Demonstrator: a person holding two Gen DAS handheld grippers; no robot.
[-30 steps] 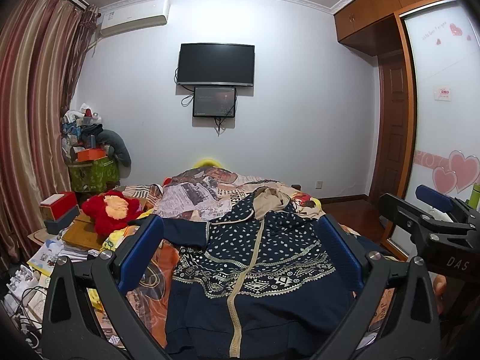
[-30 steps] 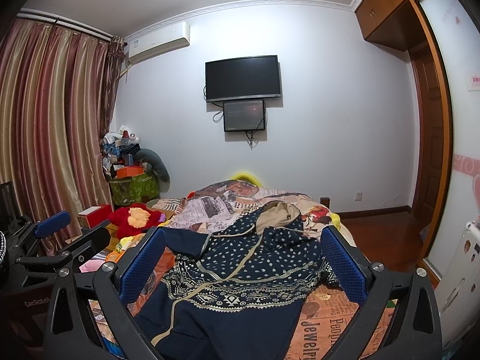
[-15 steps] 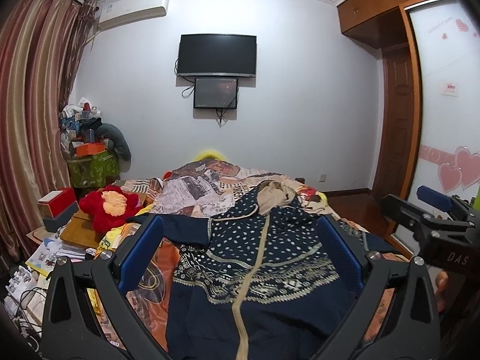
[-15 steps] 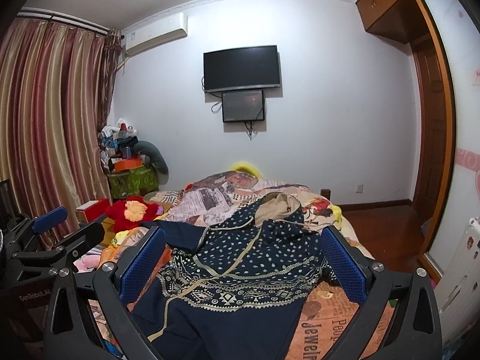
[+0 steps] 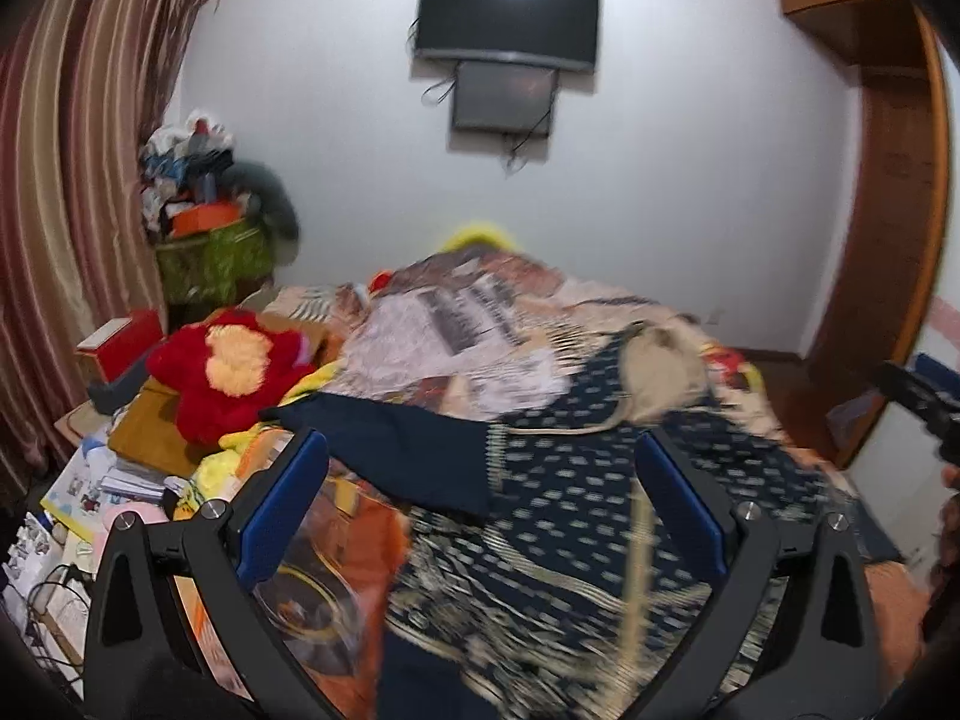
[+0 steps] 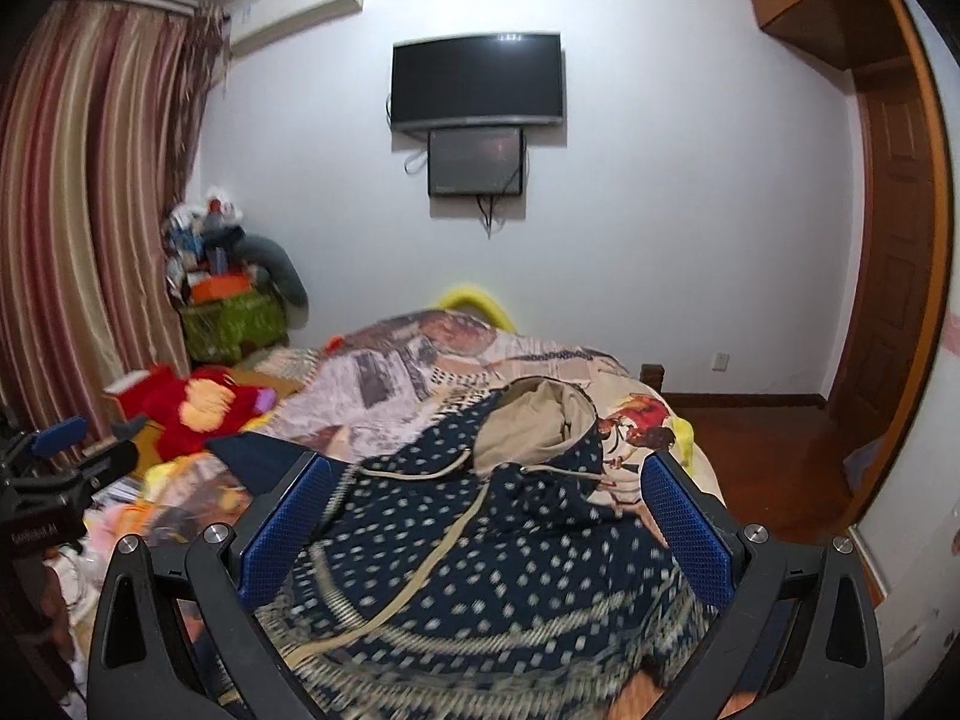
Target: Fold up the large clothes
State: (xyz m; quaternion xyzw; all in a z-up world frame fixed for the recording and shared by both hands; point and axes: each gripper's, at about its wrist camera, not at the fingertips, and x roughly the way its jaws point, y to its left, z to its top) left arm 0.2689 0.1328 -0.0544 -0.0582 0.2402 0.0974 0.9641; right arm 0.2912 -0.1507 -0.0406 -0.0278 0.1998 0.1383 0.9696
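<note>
Navy patterned hoodie (image 6: 480,564) spread flat on bed (image 6: 630,414), tan hood (image 6: 534,420) toward far wall. Left gripper (image 5: 480,492) and right gripper (image 6: 486,510) above hoodie, jaws wide, empty. Sleeve (image 5: 396,450) apparently stretched toward red plush toy (image 5: 228,372).

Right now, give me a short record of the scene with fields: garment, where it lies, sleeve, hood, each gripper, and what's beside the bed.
garment: dark blue patterned hoodie, spread front-up
surface: bed with a printed cover
sleeve: one sleeve stretched out toward the red plush toy
hood: tan lining showing, at the far end
left gripper: open, above the hoodie, holding nothing
right gripper: open, above the hoodie, holding nothing
beside bed: cluttered side table, striped curtain
image quality: motion blur in both views
</note>
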